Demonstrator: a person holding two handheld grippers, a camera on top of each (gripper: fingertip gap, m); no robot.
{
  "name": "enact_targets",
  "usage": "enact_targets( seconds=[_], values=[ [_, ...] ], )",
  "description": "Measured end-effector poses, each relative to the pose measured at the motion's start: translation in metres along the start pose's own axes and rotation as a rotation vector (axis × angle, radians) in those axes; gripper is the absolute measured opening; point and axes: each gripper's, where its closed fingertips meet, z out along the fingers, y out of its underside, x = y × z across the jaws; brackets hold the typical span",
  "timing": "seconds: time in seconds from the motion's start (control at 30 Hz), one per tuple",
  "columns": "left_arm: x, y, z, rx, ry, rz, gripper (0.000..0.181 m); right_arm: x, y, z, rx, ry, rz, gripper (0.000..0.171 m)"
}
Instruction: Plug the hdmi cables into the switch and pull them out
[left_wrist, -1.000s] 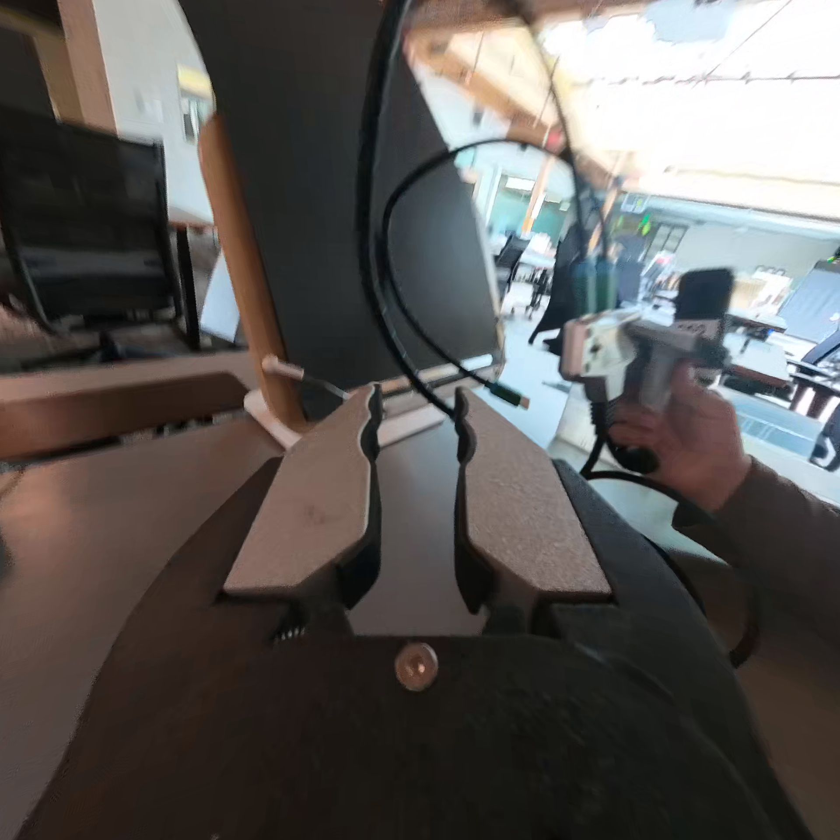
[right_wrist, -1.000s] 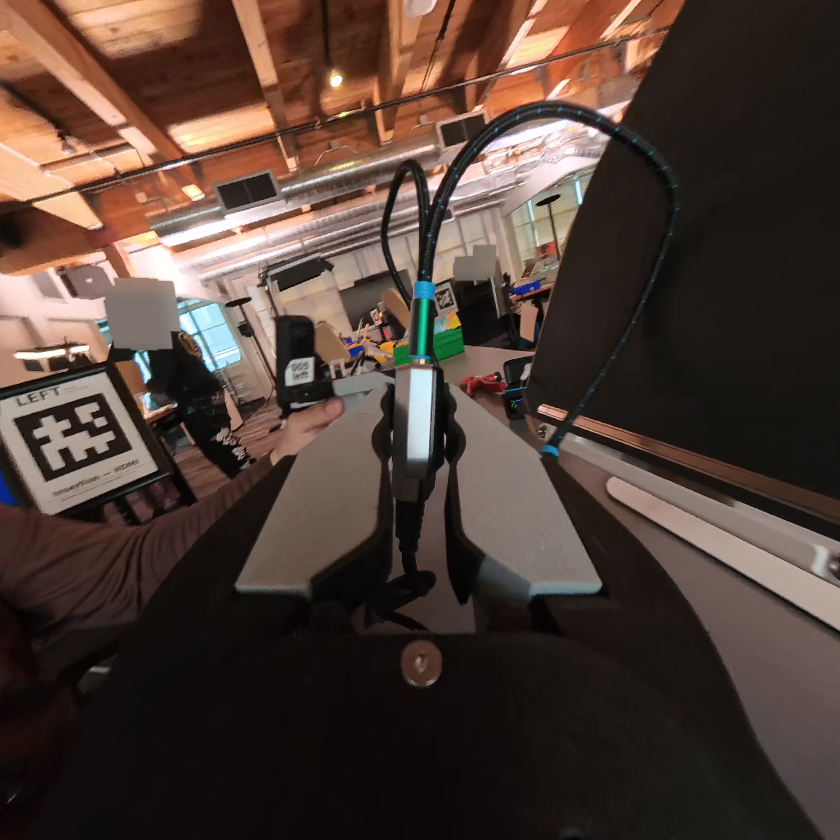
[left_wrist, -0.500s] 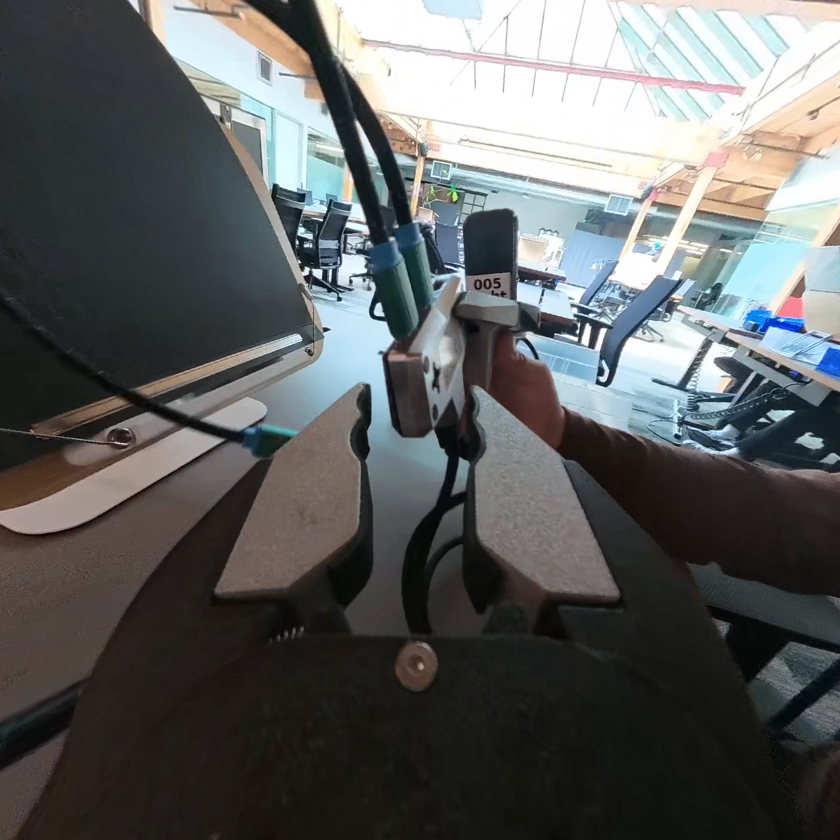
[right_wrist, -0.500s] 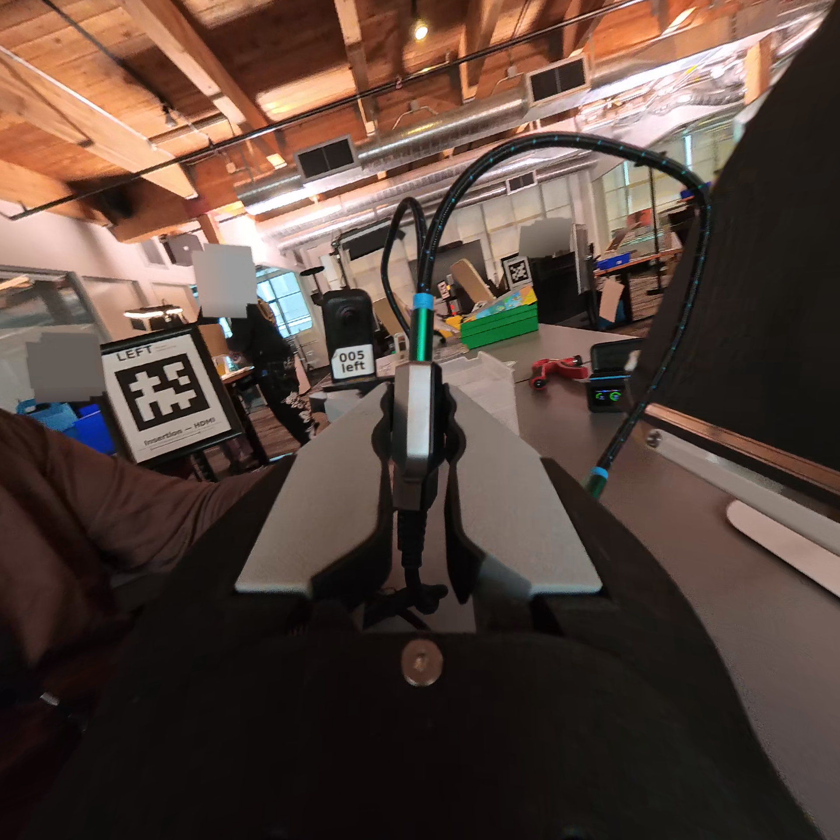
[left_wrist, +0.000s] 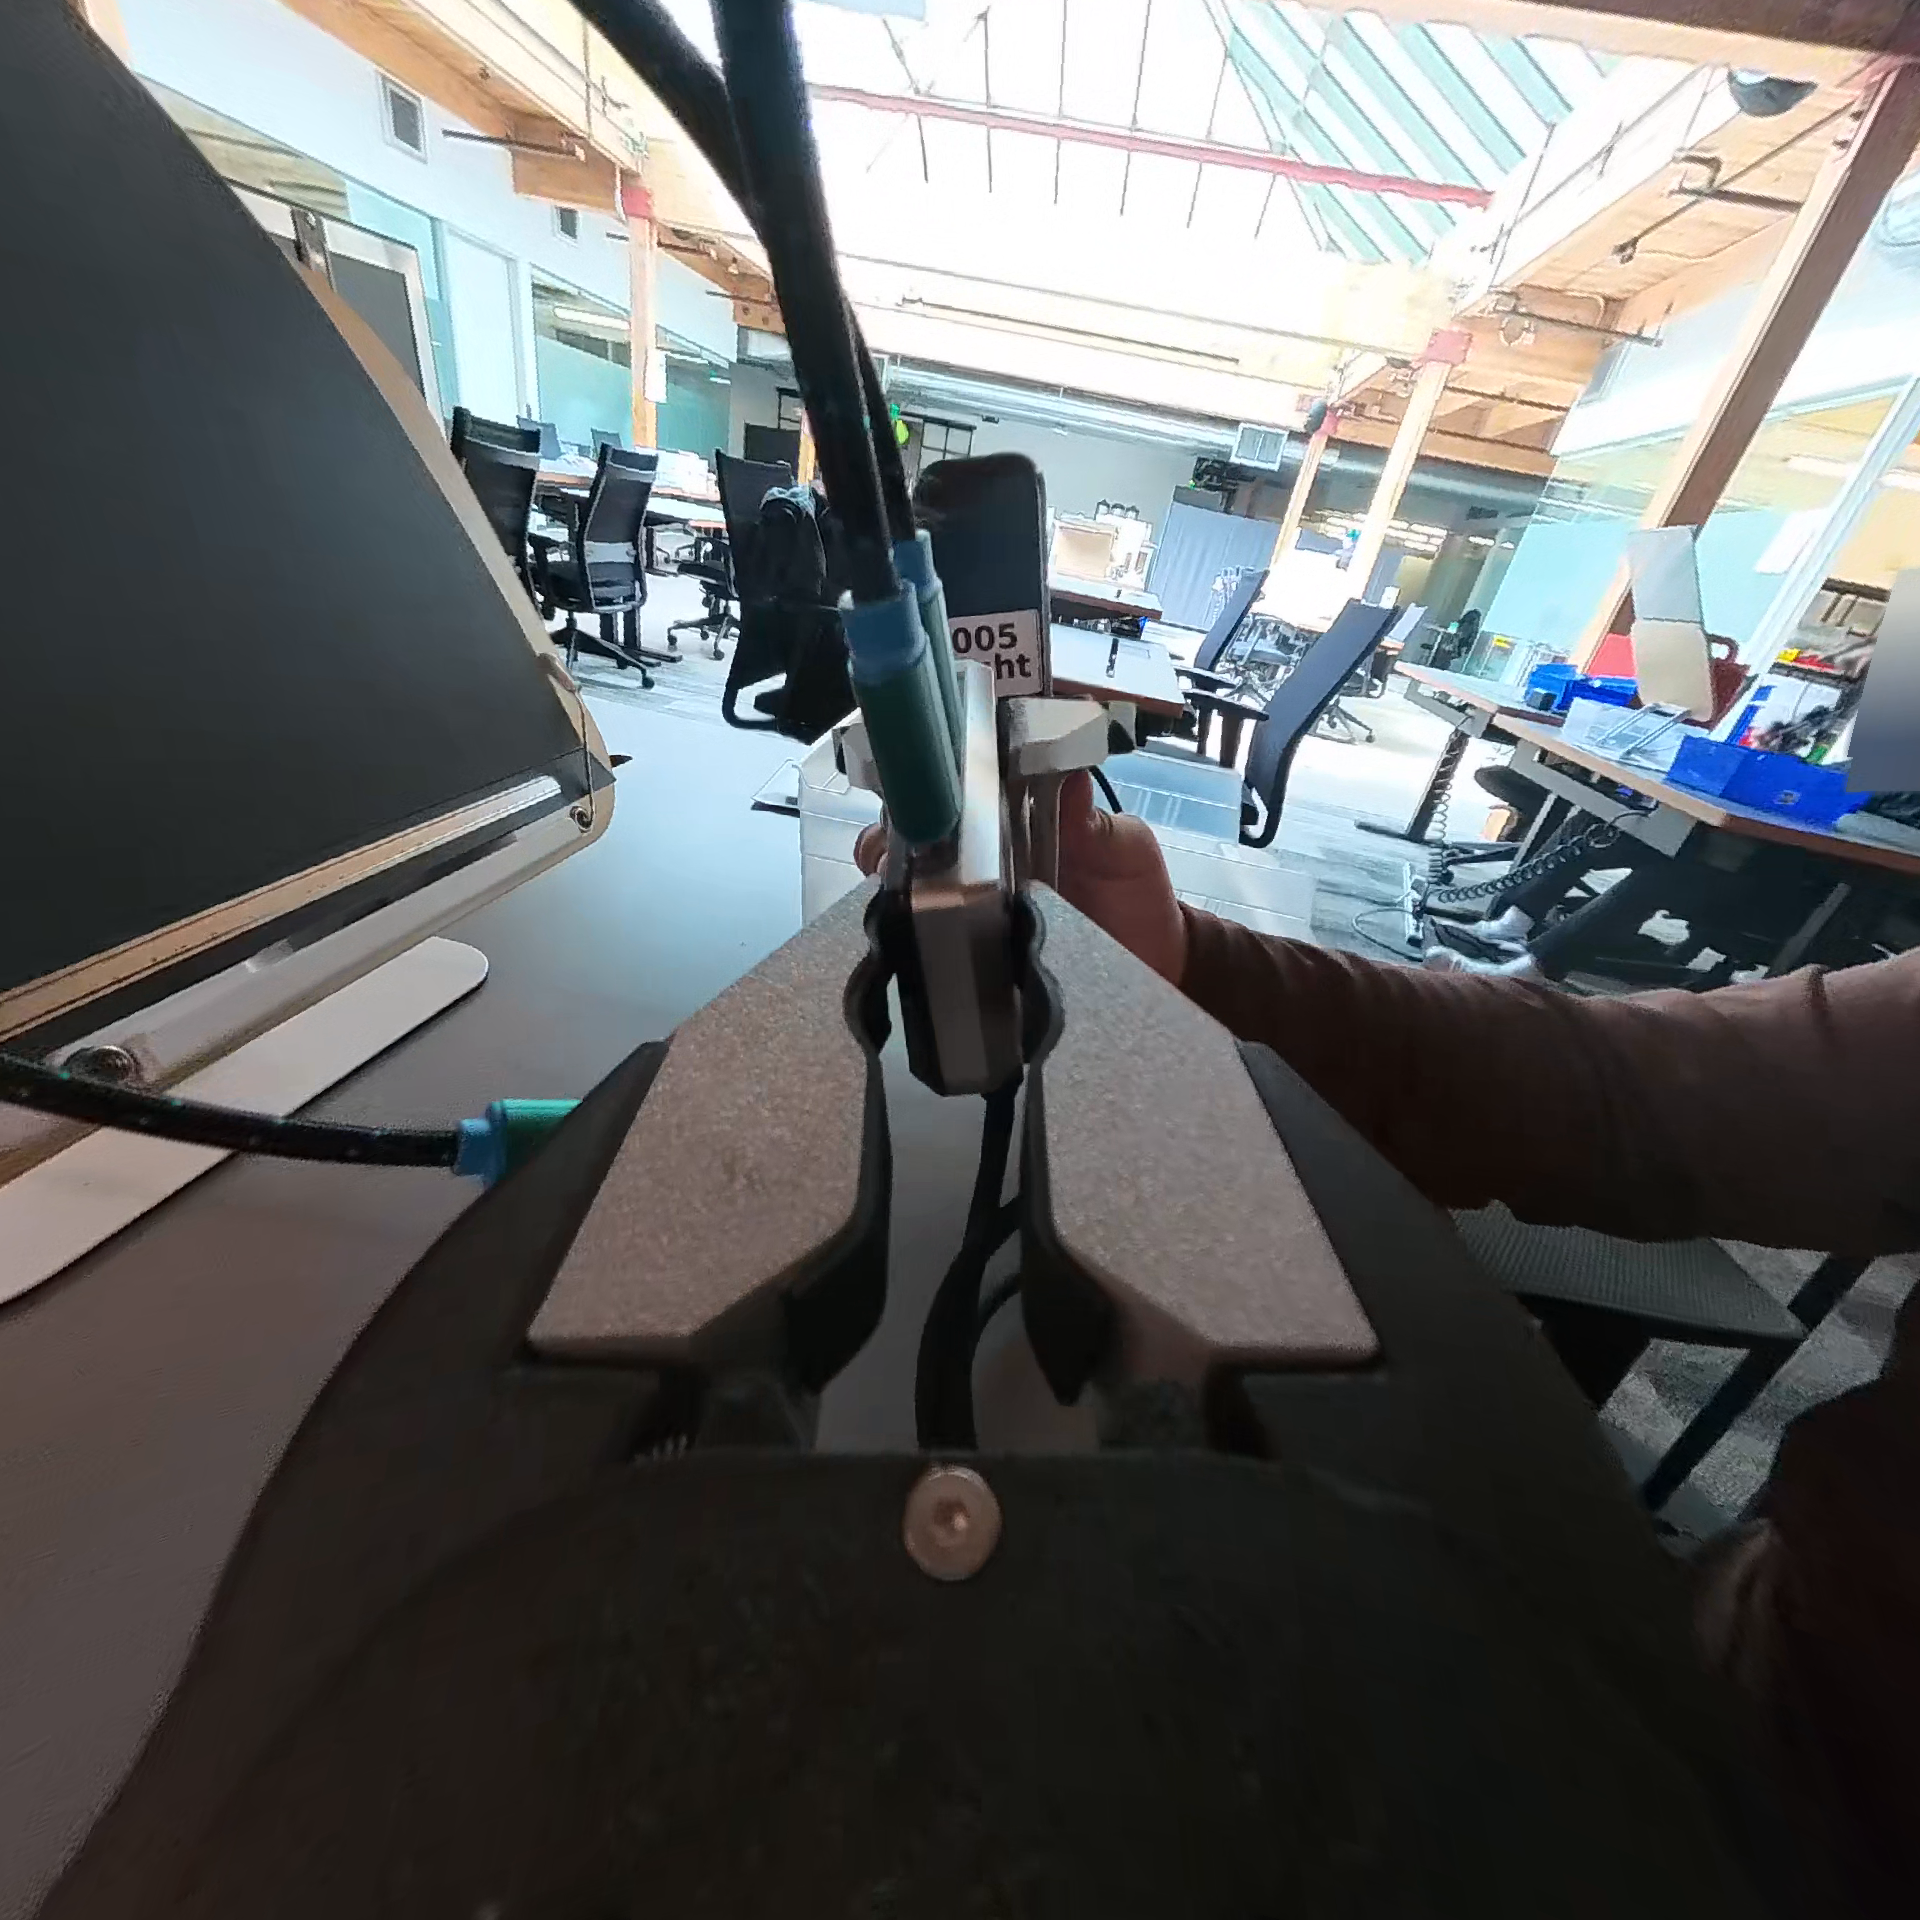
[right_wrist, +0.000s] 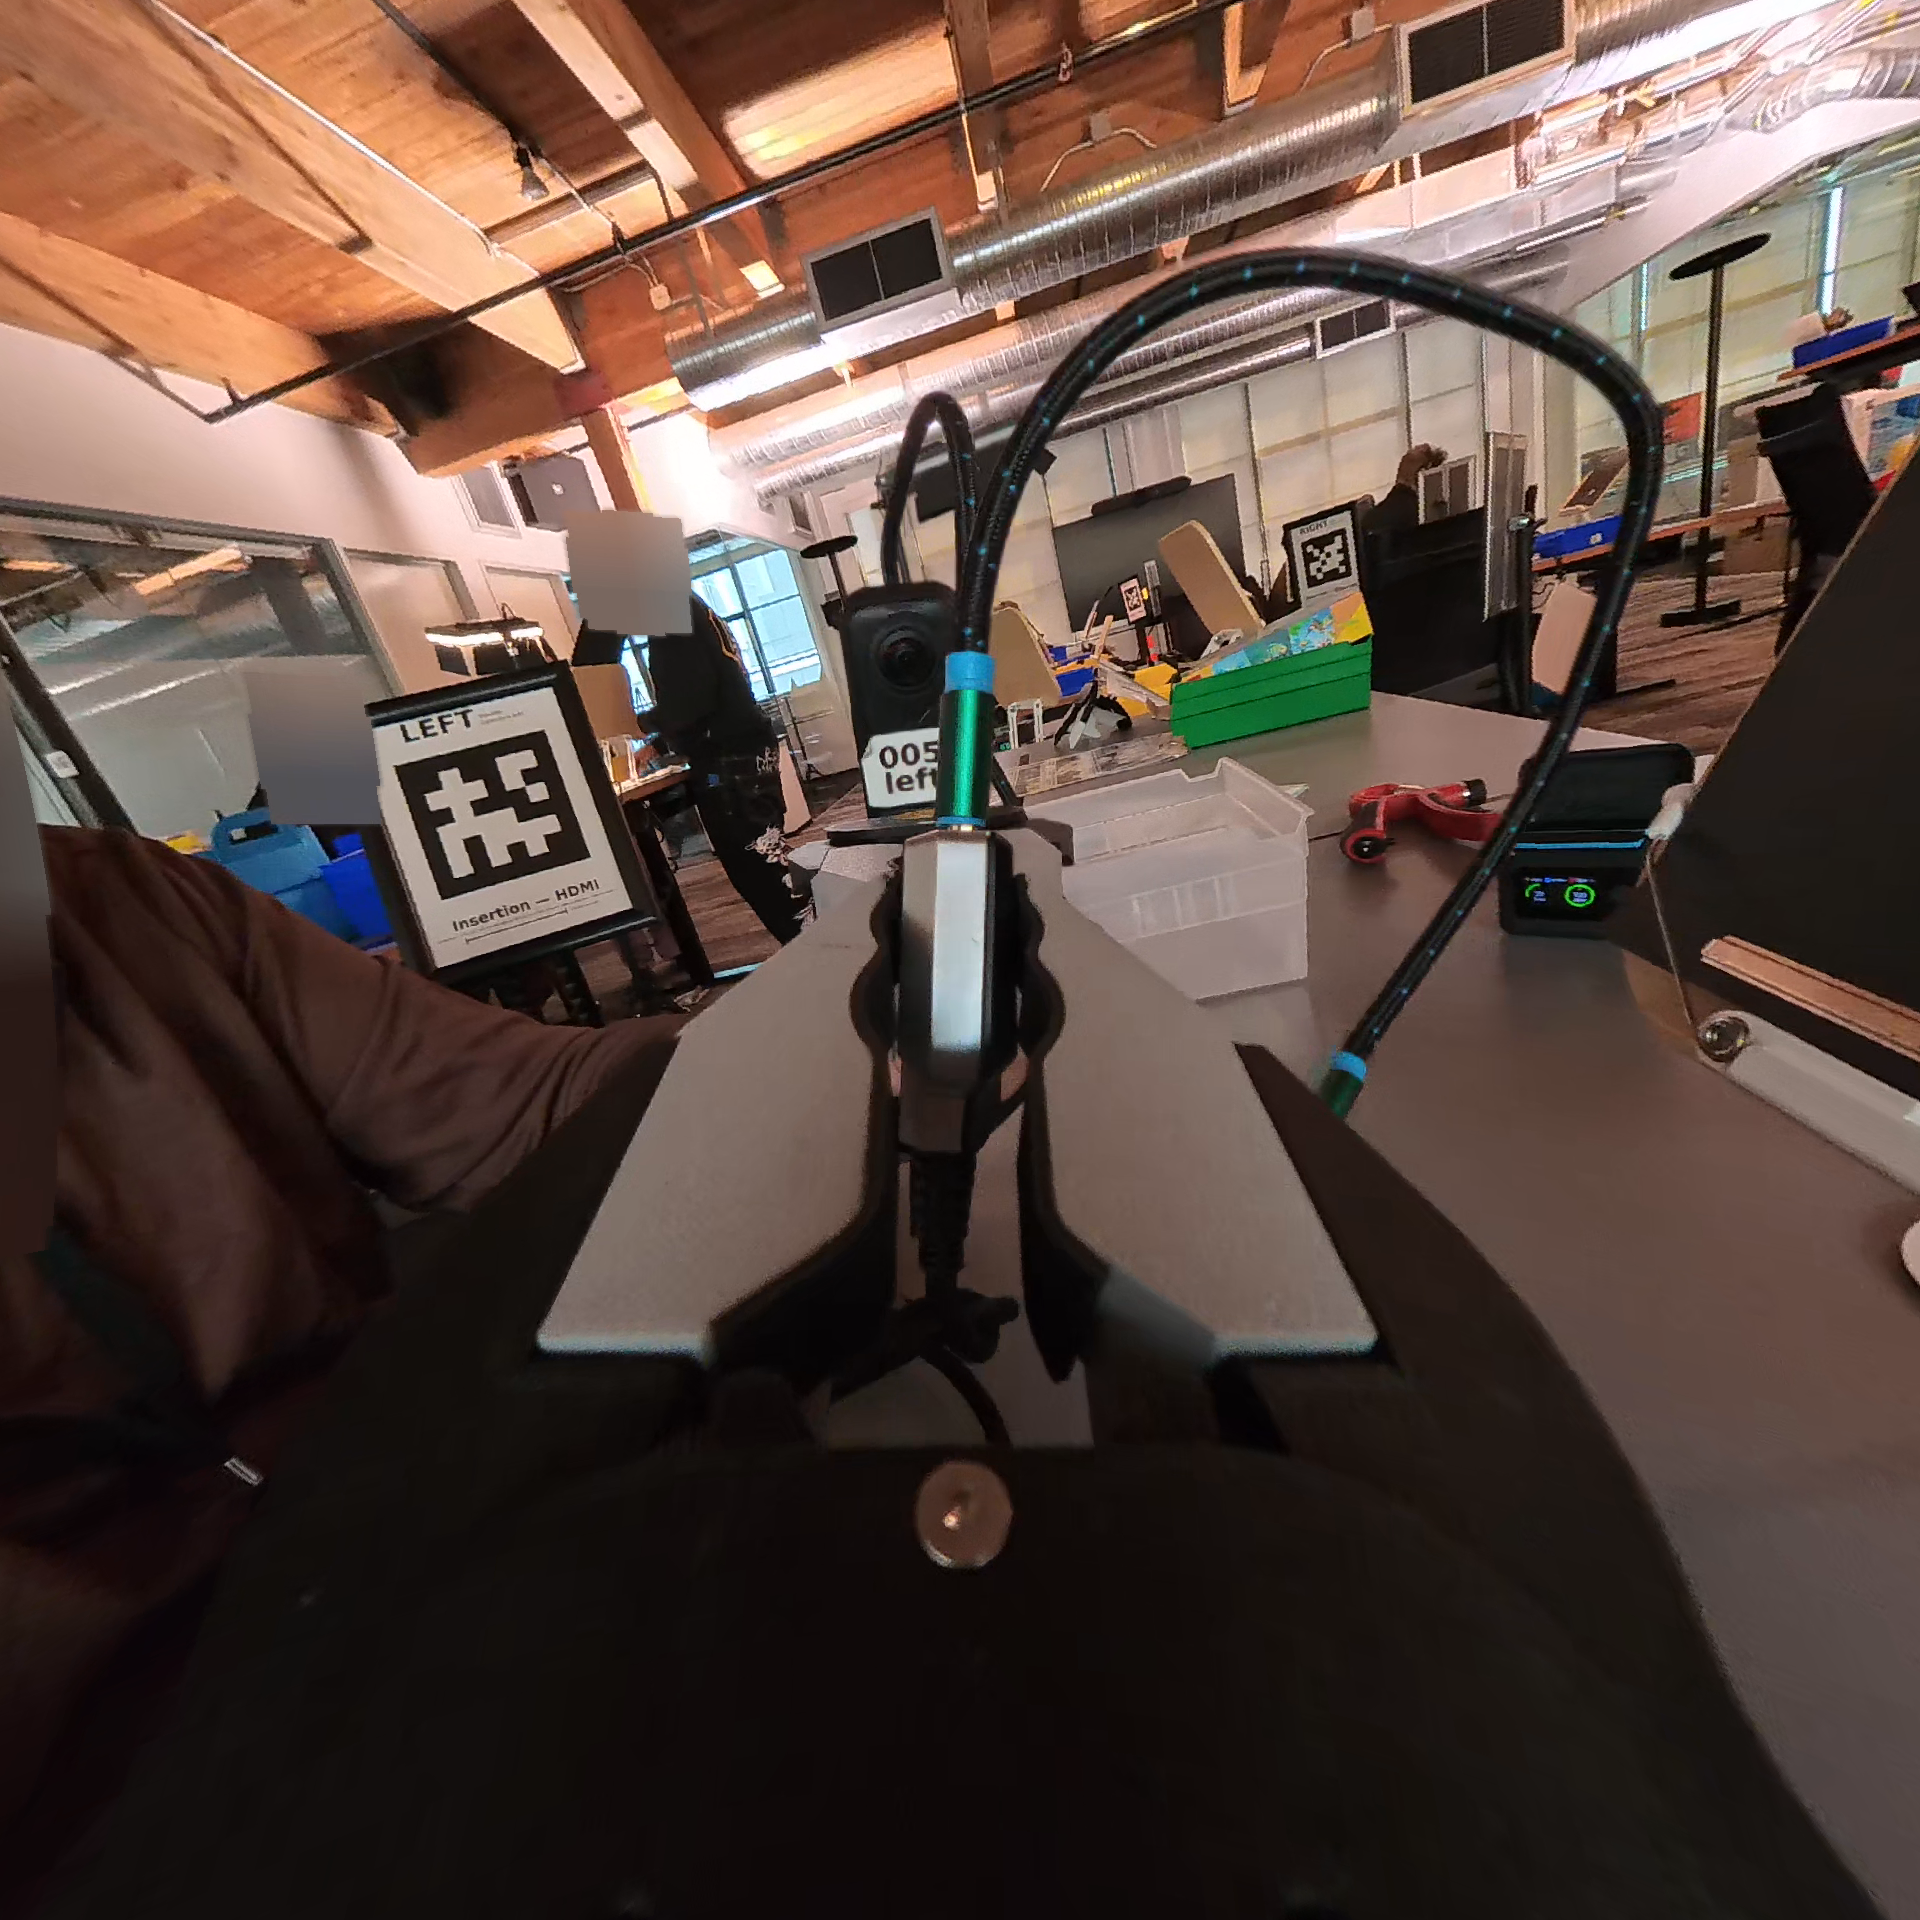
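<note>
- My left gripper (left_wrist: 956, 997) and right gripper (right_wrist: 958, 997) both clamp the switch (left_wrist: 961, 977), held aloft above the tabletop (right_wrist: 1558, 1195).
- The switch is rigid metal, likely slippery; I would grip each stiff green plug (left_wrist: 906, 758), never the braided cable (right_wrist: 1351, 301).

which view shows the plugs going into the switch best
The left wrist view: both green plugs show side by side entering the silver switch. The right wrist view sees the switch edge-on, with only one green plug clearly visible.
</note>
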Motion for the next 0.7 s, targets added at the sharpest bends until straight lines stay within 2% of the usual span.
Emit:
enact_targets(
  seconds=[0.23,0.47,0.57,0.7],
  values=[
    [-0.001,-0.001,0.0,0.049,0.001,0.04,0.02,0.001,0.0,0.002,0.023,-0.013,0.044,0.017],
    [-0.006,0.009,-0.005,-0.069,-0.022,0.067,0.018,0.003,0.002,0.002,-0.003,-0.011,0.081,0.019],
    [-0.009,0.016,-0.007,-0.131,-0.042,0.079,0.018,0.003,-0.009,-0.005,0.012,0.026,0.043,0.028],
    [-0.009,0.02,-0.008,-0.154,-0.031,0.063,0.018,0.005,-0.006,-0.01,-0.052,0.088,-0.027,0.027]
  ],
)
